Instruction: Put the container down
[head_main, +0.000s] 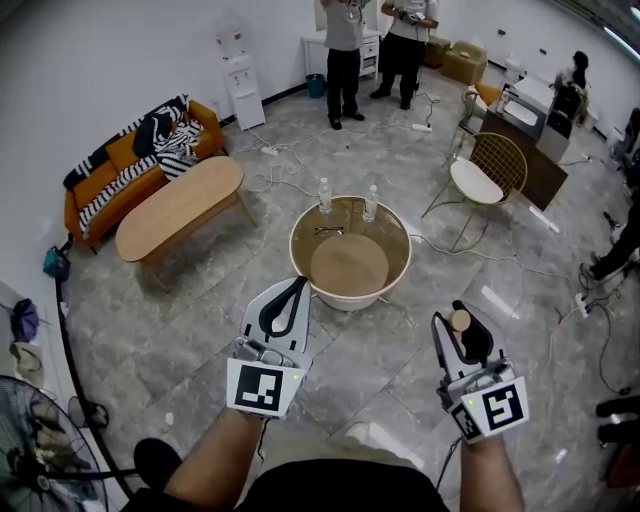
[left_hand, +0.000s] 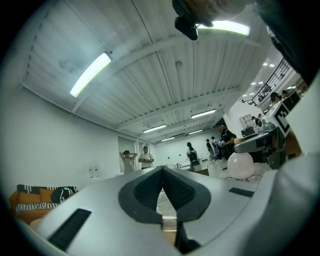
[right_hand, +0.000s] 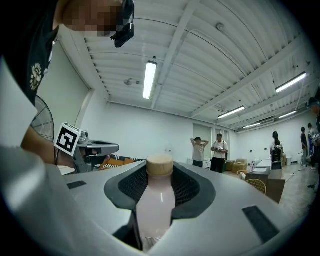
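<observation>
The right tongs (head_main: 458, 335) grip a small bottle (right_hand: 156, 205) of pale pink drink with a tan cap. The pads press on its body below the cap and the jaws stand wide around it. The left tongs (head_main: 297, 285) are closed tip to tip and hold nothing. The bottle hangs in the air over the stone floor, well short of the round desk (head_main: 297, 250) ahead

The main risk, as I judge it, is a slip. The bottle is smooth and rounded, and any easing of the squeeze before it reaches the desk would drop it on the floor. If it is set down tilted or let go too high, it will likely topple and roll. Two clear water bottles (head_main: 325, 195) and a pair of glasses (head_main: 328, 230) sit on the far part of the desk, so reaching too far could knock them
</observation>
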